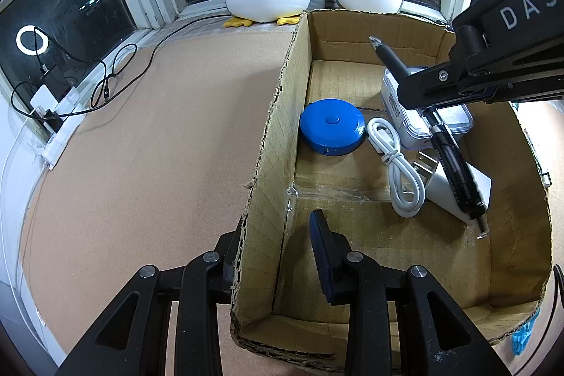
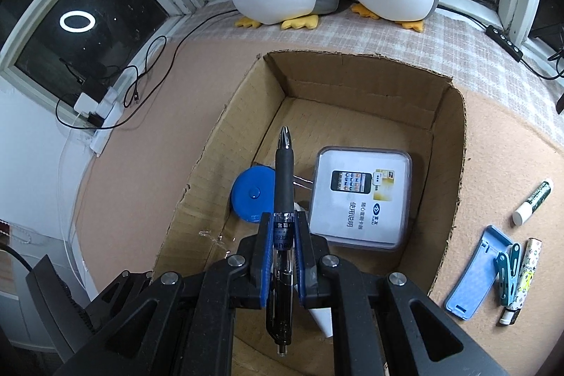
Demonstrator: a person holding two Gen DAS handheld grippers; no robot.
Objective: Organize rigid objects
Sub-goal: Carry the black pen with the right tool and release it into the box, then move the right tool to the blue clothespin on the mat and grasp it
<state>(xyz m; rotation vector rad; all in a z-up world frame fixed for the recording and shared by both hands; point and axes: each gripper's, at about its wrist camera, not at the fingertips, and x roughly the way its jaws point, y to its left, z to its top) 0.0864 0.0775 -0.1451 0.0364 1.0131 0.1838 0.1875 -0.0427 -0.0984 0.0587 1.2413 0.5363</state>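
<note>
Two grippers are at work. The right gripper is clamped on a black pen, its blue pads pressing the clear barrel about mid-length, with the rubber grip and tip projecting forward and the clicker end trailing behind the pads. The pen hangs above the inside of the cardboard box, tip towards the far wall. The left gripper is clamped narrow on the box's left wall, one finger outside and one inside, near the box's near-left corner, holding the box steady. Below the pen, on the box floor, lie a blue round tape measure by the left wall, a white coiled cable at mid-floor, a clear plastic case towards the right wall and a white charger partly hidden under the pen. The pen is judged light, stiff and smooth, so it may pivot or roll if pinched off-centre; the mid-barrel hold suits it. Outside the right wall, on the cork surface, wait a marker, a light blue holder, a teal clip and a patterned tube.
</note>
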